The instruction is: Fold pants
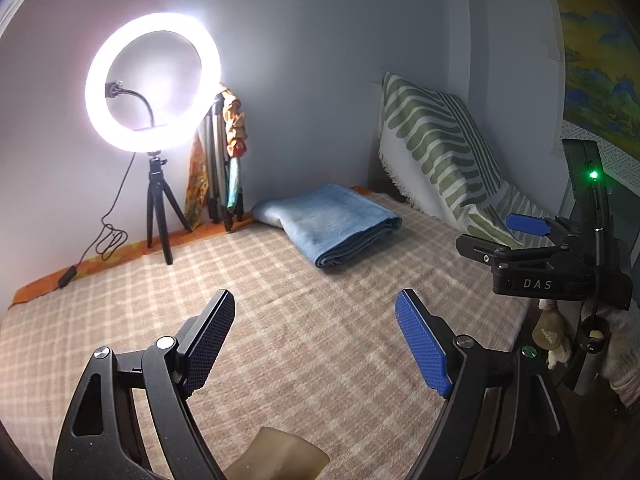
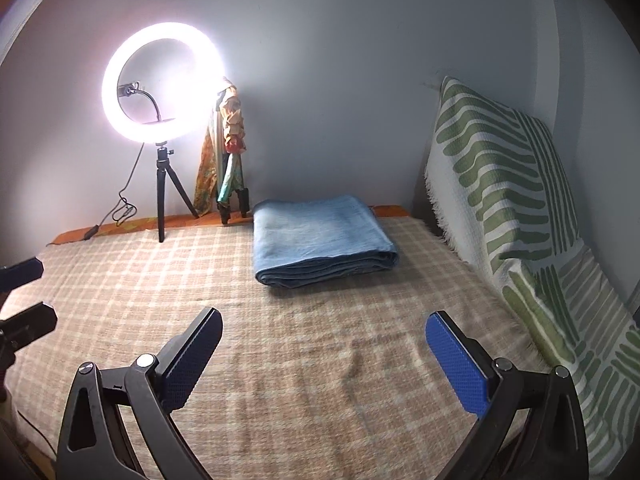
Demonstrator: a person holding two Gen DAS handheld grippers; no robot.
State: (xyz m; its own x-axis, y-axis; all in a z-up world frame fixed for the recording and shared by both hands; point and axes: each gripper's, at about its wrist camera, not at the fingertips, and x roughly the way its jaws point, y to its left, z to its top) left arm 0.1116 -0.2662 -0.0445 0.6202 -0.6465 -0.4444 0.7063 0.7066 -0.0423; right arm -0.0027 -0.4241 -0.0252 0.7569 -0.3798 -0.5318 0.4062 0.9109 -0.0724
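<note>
Both tools hover released over the checked bed (image 2: 320, 380): the right hand-held gripper (image 2: 324, 364) faces the folded pants (image 2: 320, 236) straight ahead, well apart. From the left hand-held gripper (image 1: 316, 340) they lie ahead and slightly right, long axis running crosswise, near the far wall; the right looks nearer.

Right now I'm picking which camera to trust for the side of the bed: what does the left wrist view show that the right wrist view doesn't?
Only the left wrist view shows the right gripper from outside, and a painting on the wall. Only the right wrist view shows the green-striped throw almost whole. Both show the folded pants on the checked blanket, the ring light, and both grippers open.
</note>
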